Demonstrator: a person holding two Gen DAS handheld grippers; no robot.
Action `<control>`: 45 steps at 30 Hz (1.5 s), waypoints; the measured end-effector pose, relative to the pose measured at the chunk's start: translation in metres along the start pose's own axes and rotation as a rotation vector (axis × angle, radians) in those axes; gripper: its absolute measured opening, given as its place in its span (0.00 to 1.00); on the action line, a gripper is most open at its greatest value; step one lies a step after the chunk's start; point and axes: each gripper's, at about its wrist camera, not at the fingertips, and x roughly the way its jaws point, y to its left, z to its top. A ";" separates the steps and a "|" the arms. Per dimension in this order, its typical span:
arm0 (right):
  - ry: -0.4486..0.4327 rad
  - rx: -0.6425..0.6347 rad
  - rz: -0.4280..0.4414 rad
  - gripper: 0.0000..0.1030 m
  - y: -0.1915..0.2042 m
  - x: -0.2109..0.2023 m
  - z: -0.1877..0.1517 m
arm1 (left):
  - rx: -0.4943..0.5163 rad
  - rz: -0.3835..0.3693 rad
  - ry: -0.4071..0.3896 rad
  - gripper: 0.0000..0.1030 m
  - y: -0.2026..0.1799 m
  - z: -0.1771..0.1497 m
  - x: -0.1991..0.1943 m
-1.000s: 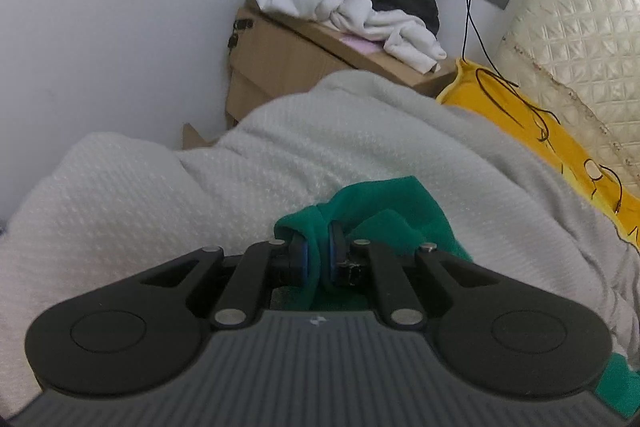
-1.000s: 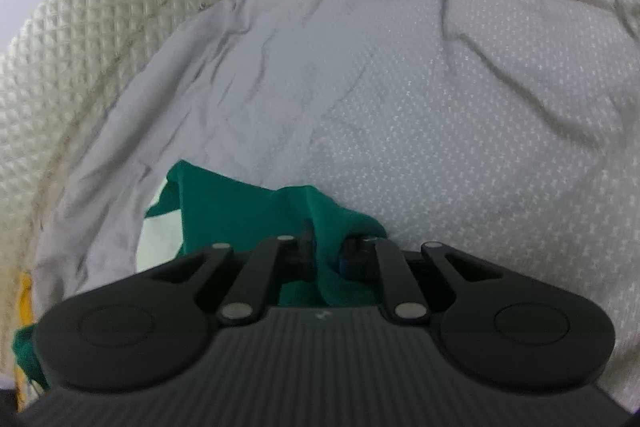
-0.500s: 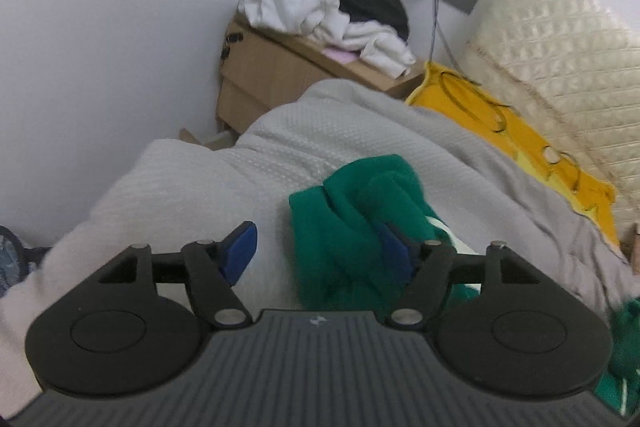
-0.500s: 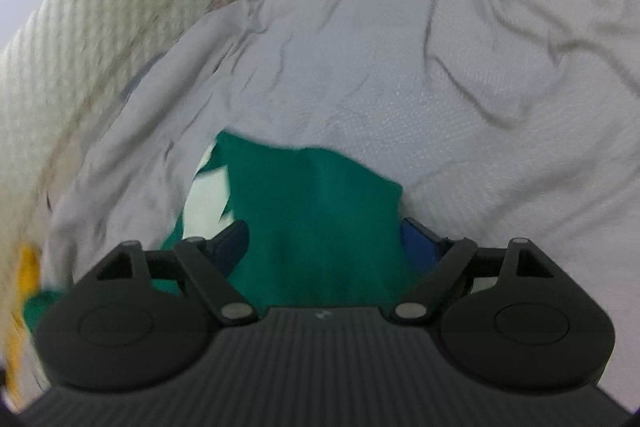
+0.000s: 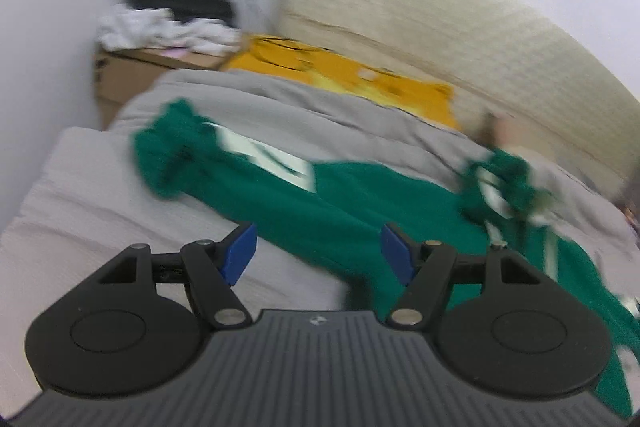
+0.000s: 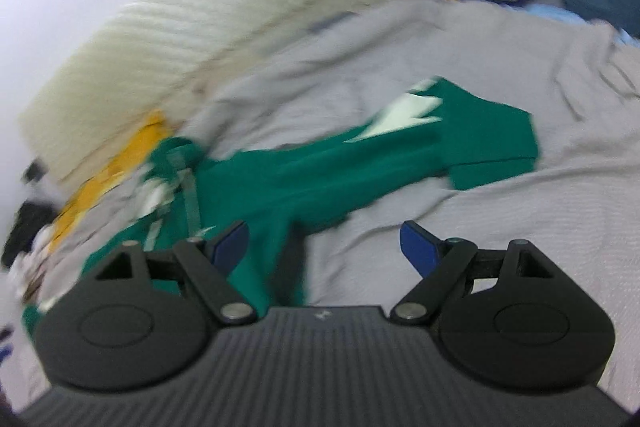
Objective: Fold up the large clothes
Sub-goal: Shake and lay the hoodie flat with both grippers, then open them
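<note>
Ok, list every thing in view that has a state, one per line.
left gripper: open, empty.
right gripper: open, empty.
green garment: released, stretched out on the bed, ends bunched.
grey bedspread: spread, wrinkled.
yellow pillow: lying flat by the headboard.
white and black clothes: heaped, unfolded, on the cardboard box.

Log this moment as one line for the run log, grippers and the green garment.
left gripper: open, empty | right gripper: open, empty | green garment: lying stretched on grey bedspread, not held | views motion-blurred
</note>
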 end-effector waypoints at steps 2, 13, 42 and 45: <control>-0.025 -0.067 0.055 0.82 0.019 -0.025 -0.014 | 0.036 -0.057 -0.013 0.71 -0.029 -0.016 -0.019; -0.070 -0.264 0.178 0.82 0.069 -0.092 -0.079 | 0.176 -0.289 0.004 0.71 -0.145 -0.092 -0.100; -0.032 -0.359 0.115 1.00 0.078 -0.086 -0.129 | 0.268 -0.316 0.066 0.87 -0.177 -0.205 -0.124; -0.035 -0.335 0.080 1.00 0.074 -0.081 -0.126 | 0.292 -0.310 0.057 0.90 -0.180 -0.207 -0.124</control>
